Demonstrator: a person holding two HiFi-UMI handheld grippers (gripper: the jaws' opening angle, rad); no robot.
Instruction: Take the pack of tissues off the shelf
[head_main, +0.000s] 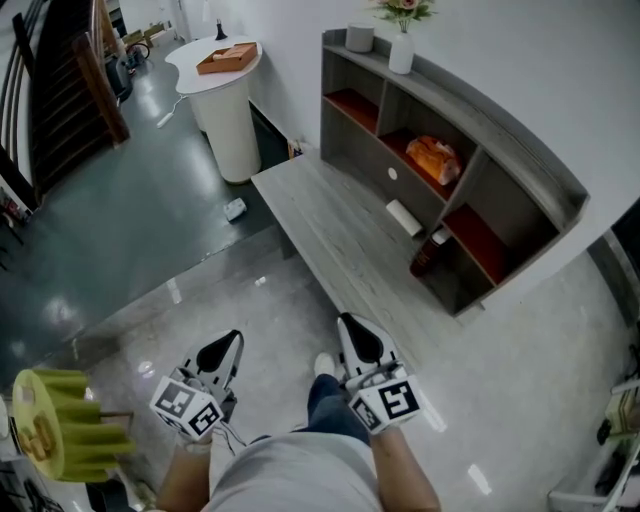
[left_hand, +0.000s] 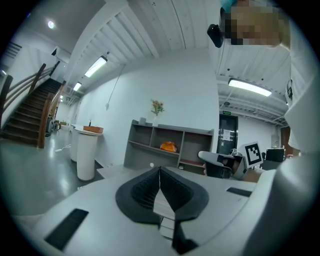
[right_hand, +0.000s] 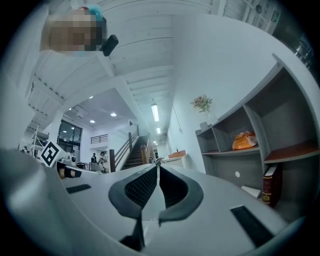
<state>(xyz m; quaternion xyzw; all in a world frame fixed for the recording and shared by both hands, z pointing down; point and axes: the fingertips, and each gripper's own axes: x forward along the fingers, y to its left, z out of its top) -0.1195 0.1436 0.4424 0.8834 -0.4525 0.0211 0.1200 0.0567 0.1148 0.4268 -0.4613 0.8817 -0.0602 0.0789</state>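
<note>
Head view: from overhead, steeply down; shelf (head_main: 500, 128) at upper rt., well away. Left gripper view: low, level, facing the shelf (left_hand: 145, 157) front-on from afar; right gripper view: low, shelf (right_hand: 235, 170) nearer, at rt., staircase (right_hand: 134, 153) ahead. All 3 views share the shelf.

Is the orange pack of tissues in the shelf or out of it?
In. The orange pack of tissues lies inside a middle compartment of the shelf, far from the left gripper and right gripper.
</note>
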